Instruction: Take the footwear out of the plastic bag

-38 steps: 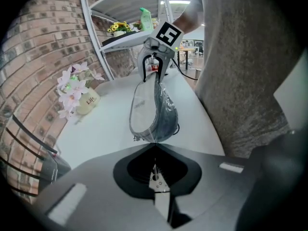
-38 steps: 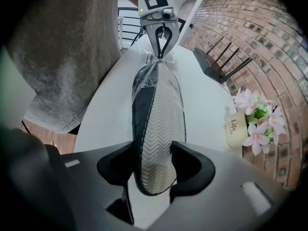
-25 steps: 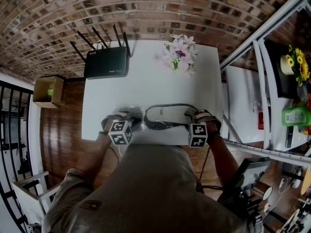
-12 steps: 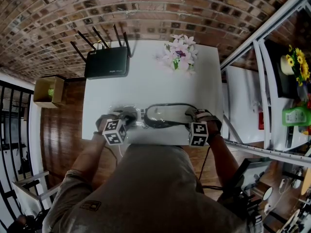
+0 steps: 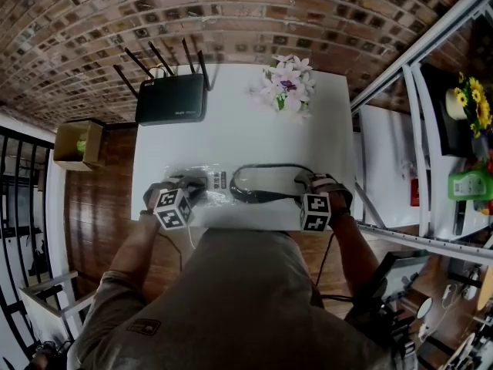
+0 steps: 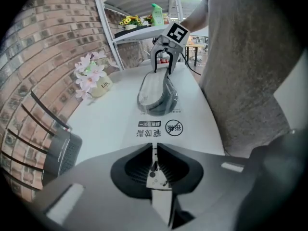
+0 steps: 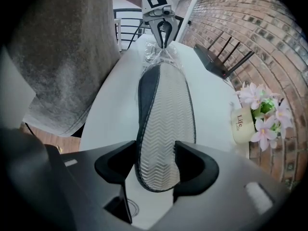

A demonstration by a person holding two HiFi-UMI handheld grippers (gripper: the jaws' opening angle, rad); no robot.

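The footwear (image 5: pixel 266 185) is 1 dark shoe with a pale grey zigzag-tread sole; it lies on its side along the near edge of the white table (image 5: pixel 231 129); 1 end is clamped between the jaws of the right gripper (image 7: pixel 155 150); the opposite end meets the plastic bag (image 5: pixel 206 182); the bag is transparent film with black print and 1 crossed-circle symbol, lying flat; its edge is nipped in the left gripper (image 6: pixel 154 150), whose jaws have just been opening slightly

Both grippers point steeply down. The left gripper (image 6: pixel 154 150) has its fingers nearly together; they have just been opening slightly, with the bag (image 6: pixel 155 130) edge pinched between them. The right gripper (image 7: pixel 155 153) has its fingers clamped on the shoe (image 7: pixel 166 105) sole.
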